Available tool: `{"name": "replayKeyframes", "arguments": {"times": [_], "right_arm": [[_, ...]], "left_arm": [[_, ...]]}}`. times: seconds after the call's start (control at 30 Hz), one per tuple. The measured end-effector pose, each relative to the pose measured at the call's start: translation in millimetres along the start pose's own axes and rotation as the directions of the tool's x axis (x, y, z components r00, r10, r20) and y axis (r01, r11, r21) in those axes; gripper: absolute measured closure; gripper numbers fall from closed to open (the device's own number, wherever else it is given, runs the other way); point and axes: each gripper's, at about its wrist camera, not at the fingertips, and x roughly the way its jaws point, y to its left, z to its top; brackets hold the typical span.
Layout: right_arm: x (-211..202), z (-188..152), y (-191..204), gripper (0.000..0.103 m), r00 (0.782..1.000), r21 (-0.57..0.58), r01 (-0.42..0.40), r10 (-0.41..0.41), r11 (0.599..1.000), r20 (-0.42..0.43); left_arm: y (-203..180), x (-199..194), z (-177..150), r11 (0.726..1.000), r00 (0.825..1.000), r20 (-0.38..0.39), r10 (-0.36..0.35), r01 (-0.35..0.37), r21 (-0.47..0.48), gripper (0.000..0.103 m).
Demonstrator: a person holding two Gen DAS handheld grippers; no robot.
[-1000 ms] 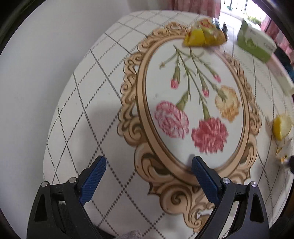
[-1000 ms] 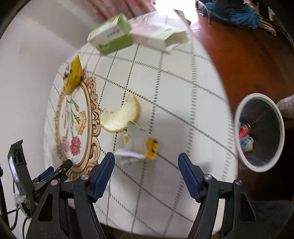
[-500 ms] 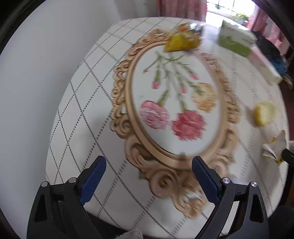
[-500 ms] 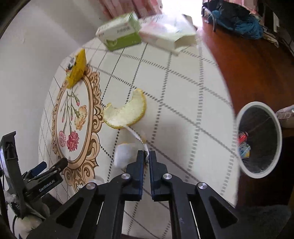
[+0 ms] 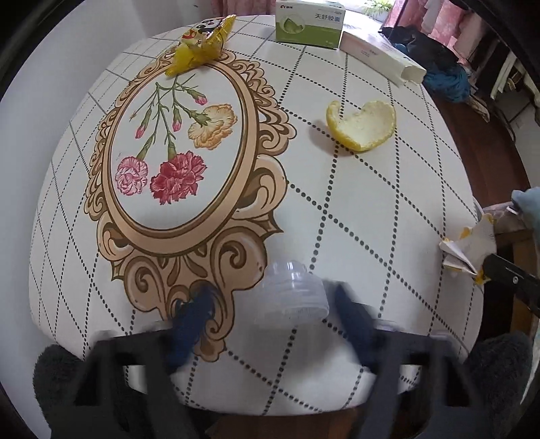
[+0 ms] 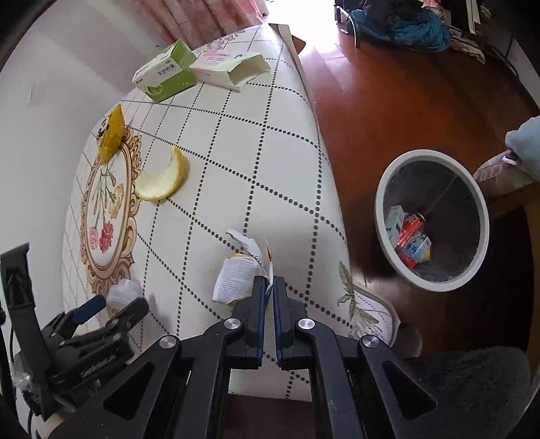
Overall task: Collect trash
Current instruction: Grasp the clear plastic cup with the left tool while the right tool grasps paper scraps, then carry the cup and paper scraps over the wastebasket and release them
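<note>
Both moved: right gripper lifted wrapper; left gripper reached cup.

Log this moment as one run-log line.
right claw: shut on torn wrapper | left claw: open around clear plastic cup | bin: on floor right of table | orange peel: on table

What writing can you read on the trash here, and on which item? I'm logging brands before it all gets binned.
"天舒胶囊": green and white box, with a small logo word too blurred to read.
Pink and white box: print too small.
Yellow snack wrapper: graphics only, unreadable.
Torn paper wrapper in the right gripper: fine print, illegible.
Cartons in the trash bin: unreadable.
</note>
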Motion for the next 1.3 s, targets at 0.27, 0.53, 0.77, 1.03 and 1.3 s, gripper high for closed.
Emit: {"name": "replayKeyframes", "arguments": {"times": [0.27,0.53,0.77,1.03,1.3], "right_arm": [[19.9,6.3,5.8,0.074,1.000,-0.006,-0.013,0.013,1.000,-0.012],[5.8,-0.3,17.2,0.095,0.998,-0.037,-0.005,0.007,0.999,0.065],[-34.7,9.0,13.4,0.095,0.989,-0.016,-0.032,0.034,0.999,0.146],[-104.4,35.3,-17.8,0.095,0.964,0.034,-0.030,0.020,0.999,0.267],[-154.7,57.5,-99.0,0.095,0.939,0.136,0.039,-0.083,0.990,0.335]], "left_arm": [[-3.2,-7.5,0.8,1.000,0.999,0.039,0.025,-0.024,-0.004,0.066],[3.6,-30.4,7.7,0.998,0.993,0.102,0.060,-0.063,0.020,0.066],[-8.0,-84.3,13.4,0.998,0.979,0.199,0.037,-0.046,0.040,0.066],[-58.2,-137.9,49.2,0.993,0.950,0.305,-0.064,0.031,0.113,0.066],[-154.3,-143.6,80.7,0.963,0.934,0.302,-0.188,0.114,0.245,0.066]]}}
